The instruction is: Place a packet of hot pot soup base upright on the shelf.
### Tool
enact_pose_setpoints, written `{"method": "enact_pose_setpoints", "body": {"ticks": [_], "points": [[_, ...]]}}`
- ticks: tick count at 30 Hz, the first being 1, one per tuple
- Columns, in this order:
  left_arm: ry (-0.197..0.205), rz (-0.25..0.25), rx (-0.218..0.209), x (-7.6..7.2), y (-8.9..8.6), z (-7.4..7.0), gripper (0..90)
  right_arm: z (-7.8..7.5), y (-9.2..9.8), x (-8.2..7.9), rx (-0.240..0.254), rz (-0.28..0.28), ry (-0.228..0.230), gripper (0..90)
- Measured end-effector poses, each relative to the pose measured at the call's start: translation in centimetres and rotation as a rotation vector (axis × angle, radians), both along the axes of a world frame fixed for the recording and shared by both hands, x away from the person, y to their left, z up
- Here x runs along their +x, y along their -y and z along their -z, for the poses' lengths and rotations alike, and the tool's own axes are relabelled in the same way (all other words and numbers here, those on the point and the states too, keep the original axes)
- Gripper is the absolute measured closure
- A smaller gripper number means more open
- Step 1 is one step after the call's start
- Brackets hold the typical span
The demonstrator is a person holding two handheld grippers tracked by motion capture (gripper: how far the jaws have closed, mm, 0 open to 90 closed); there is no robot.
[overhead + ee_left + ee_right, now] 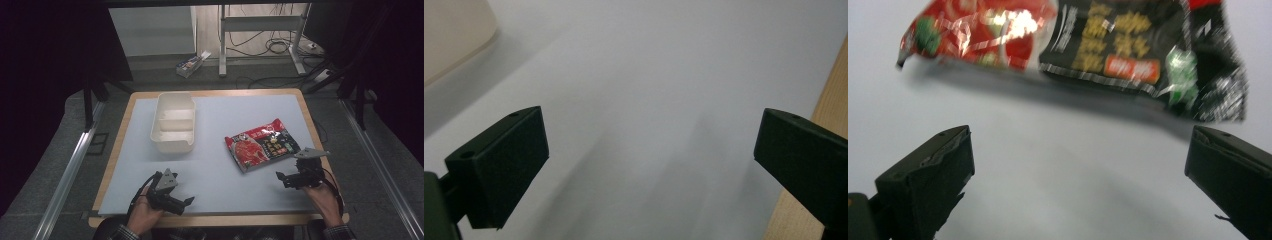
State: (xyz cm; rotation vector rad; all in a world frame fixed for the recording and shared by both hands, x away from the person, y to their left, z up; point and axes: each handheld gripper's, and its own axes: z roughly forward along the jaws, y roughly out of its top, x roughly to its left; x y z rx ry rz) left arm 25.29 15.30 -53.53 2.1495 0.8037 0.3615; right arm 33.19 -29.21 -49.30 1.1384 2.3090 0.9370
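Observation:
A red and black noodle packet [261, 144] lies flat on the pale mat, right of centre. My right gripper [283, 178] rests near the front right, just below the packet, jaws open and empty. Its own view has the packet [1083, 47] a short way ahead of the spread jaws [1080, 175]. A cream two-part container [173, 121] stands at the back left of the mat. At the front left my left gripper [186, 204] hovers low, open, holding nothing. In the left gripper view the container's corner [451, 40] sits at the upper left, beyond the gripper [649, 155].
The mat covers a wooden table [220, 220], whose edge [829, 100] runs close on the right of the left gripper view. Beyond the table are a small box on the floor [192, 64], a metal frame [260, 30] and cables. Rails [70, 170] flank both sides.

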Motion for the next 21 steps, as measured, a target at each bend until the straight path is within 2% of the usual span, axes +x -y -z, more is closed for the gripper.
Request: {"method": "enact_pose_setpoints", "body": {"ticks": [4, 5, 8, 14, 21], "points": [[0.003, -0.003, -0.005, -0.17, -0.06, -0.06, 0.6, 0.07, -0.01, 0.16, 0.001, -0.007, 0.036, 0.0], [0.003, -0.003, -0.005, -0.17, -0.06, -0.06, 0.5, 0.19, 0.04, 0.17, -0.004, -0.006, 0.034, 0.0], [0.012, 0.013, -0.044, -0.3, -0.15, -0.31, 0.5, 0.48, 0.19, 0.31, -0.013, -0.004, 0.032, 0.0], [0.023, 0.022, -0.046, -0.45, -0.01, -0.38, 0.4, 0.51, 0.38, 0.44, 0.015, -0.003, 0.023, 0.0], [0.027, 0.022, -0.028, -0.54, 0.1, -0.31, 0.3, 0.67, -0.03, 0.76, -0.014, 0.001, 0.002, 0.8]]}}
